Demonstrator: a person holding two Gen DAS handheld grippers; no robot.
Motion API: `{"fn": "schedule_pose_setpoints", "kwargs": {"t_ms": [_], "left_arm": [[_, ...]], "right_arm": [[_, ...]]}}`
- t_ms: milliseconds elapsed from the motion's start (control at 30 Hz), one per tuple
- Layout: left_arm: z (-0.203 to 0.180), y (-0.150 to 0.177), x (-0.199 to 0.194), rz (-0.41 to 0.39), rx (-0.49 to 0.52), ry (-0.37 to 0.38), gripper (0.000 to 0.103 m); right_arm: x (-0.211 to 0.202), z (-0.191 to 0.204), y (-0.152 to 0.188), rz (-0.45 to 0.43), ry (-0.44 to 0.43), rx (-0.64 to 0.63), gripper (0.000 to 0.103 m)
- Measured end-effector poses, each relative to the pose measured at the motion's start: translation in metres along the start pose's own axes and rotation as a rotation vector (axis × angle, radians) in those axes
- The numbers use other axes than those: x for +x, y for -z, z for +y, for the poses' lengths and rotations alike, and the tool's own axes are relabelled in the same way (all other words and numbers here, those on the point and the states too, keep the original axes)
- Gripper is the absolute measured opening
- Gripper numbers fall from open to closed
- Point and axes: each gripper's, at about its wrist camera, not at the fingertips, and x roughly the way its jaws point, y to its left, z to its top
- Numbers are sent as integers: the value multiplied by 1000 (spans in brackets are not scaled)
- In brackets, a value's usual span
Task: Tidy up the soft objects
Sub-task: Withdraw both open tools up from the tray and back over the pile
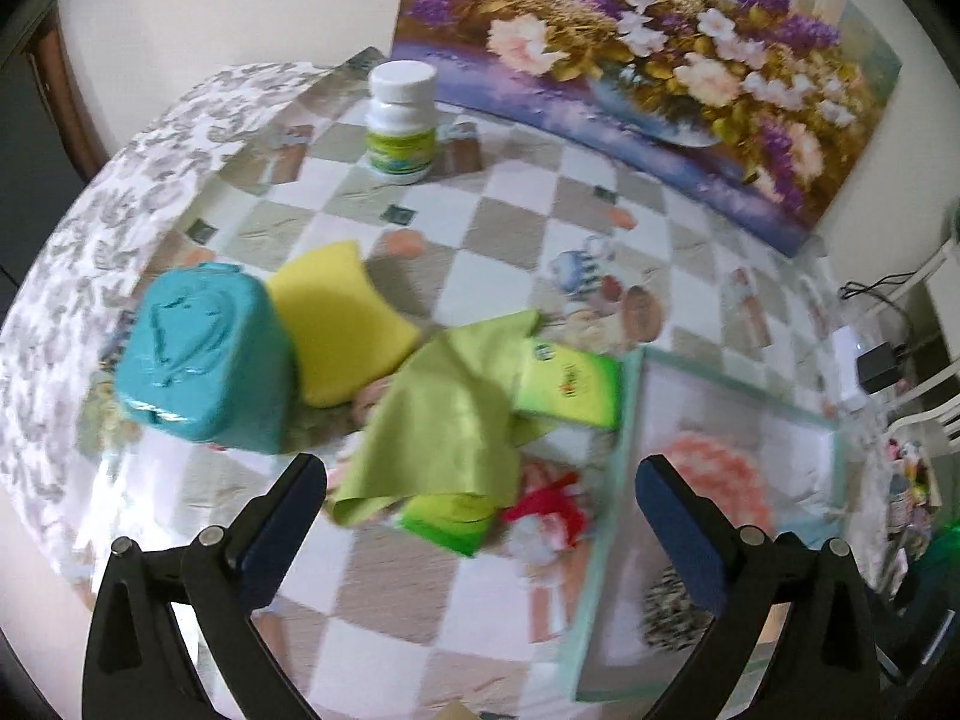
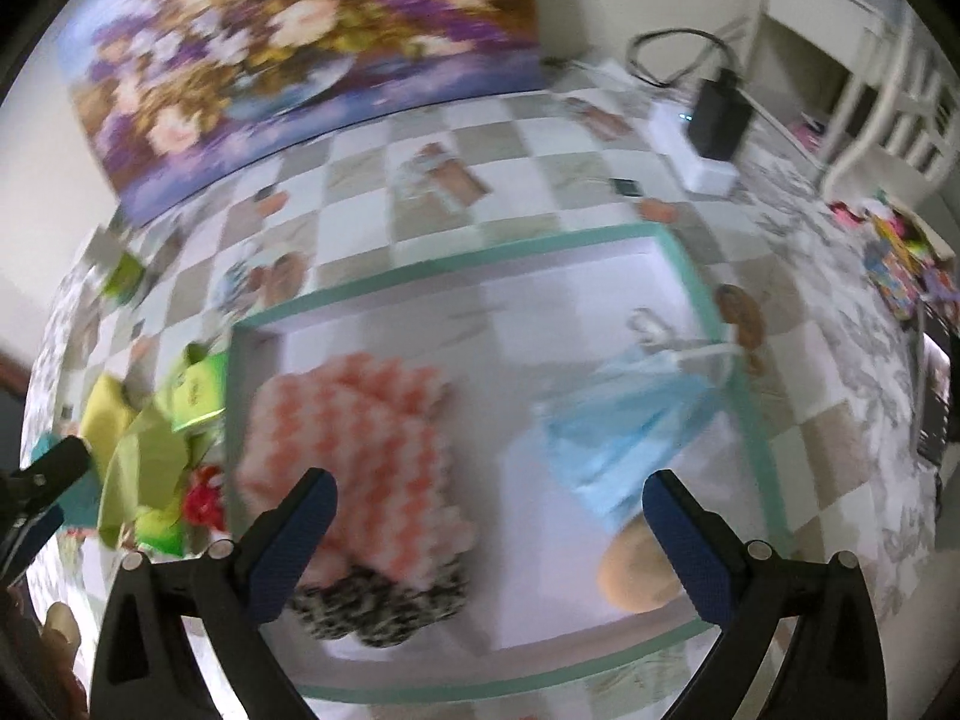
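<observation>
Left gripper (image 1: 480,474): jaws wide apart, holding nothing, poised above the pile of items just left of the tray (image 1: 624,420). Right gripper (image 2: 489,486): jaws likewise apart and empty, hovering over the tray interior.

Green cloth (image 1: 444,414): lies draped over green packets (image 1: 567,387), beside a yellow sponge (image 1: 342,324) that touches a teal container (image 1: 204,354). A small red and white item (image 1: 546,516) sits just by the tray's wall; its nature cannot be told.

Handling, as judged: the cloth is light, limp and thin, and will sag and trail once lifted. Best taken at the raised fold near its nearest edge, with a pinch well into the fabric so that no packet comes up with it. The sponge should be light and springy, and would tolerate a firm squeeze across its narrow width.

Orientation: the cloth's long axis runs diagonally, from near left to far right, toward the packets.

Already in the tray: pink and white cloth (image 2: 354,438), speckled item (image 2: 378,606), pale blue mask (image 2: 630,420), tan item (image 2: 636,570)
</observation>
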Motion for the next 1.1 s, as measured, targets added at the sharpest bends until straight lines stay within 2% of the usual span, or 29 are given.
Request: {"fn": "schedule_pose_setpoints", "kwargs": {"t_ms": [433, 733, 900, 1100], "left_arm": [[43, 2, -4, 8, -101, 6, 103], [77, 3, -7, -21, -175, 11, 103], [84, 6, 3, 2, -188, 13, 103], [83, 7, 20, 69, -170, 7, 103]], "right_arm": [[-14, 63, 9, -17, -88, -132, 103], [-6, 106, 22, 25, -148, -209, 103], [4, 132, 31, 58, -146, -268, 103], [19, 152, 40, 96, -134, -329, 103]]}}
